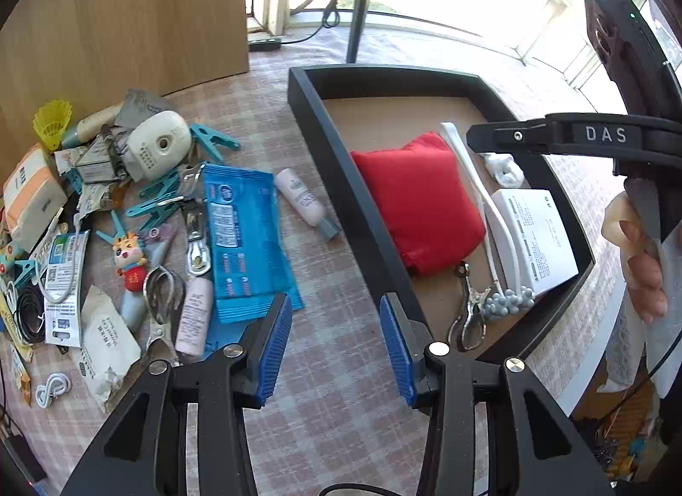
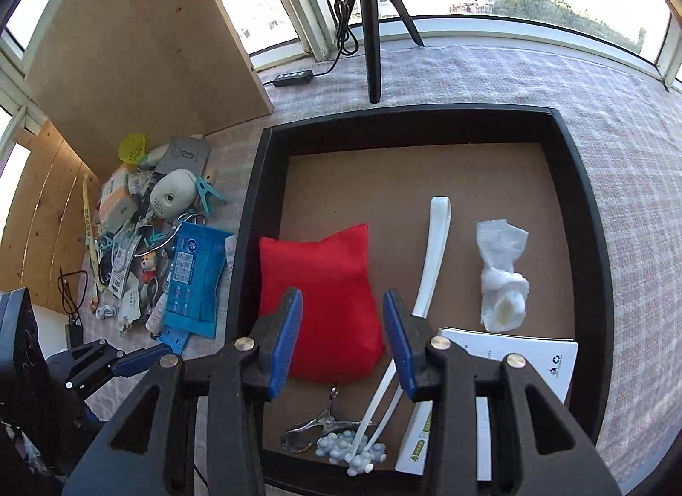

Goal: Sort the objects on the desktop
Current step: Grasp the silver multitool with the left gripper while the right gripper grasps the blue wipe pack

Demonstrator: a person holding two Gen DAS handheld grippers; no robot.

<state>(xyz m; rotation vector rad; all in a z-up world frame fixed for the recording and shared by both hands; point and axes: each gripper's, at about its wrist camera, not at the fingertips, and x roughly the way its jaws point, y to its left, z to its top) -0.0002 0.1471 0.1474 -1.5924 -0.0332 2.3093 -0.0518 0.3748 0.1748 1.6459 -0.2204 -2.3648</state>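
The cushion (image 2: 324, 304) lies in the tray (image 2: 251, 214), clutter pile (image 2: 145, 240) left.

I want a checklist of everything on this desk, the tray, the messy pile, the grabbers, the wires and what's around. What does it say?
Surface: checked tablecloth, bare between pile and tray.
Job's things: black tray holds a red pouch, white shoehorn, crumpled tissue, white box, metal clip and grey bead cluster.
Clutter: pile left of the tray includes a blue packet, teal clothes pegs, yellow shuttlecock, dragon figurine, pink tubes.
Grippers: left gripper open, empty, over the cloth; right gripper open, empty, over the tray.
Cables: black cord hanging by the tripod; white cable coiled.
Surroundings: wooden board, windows.
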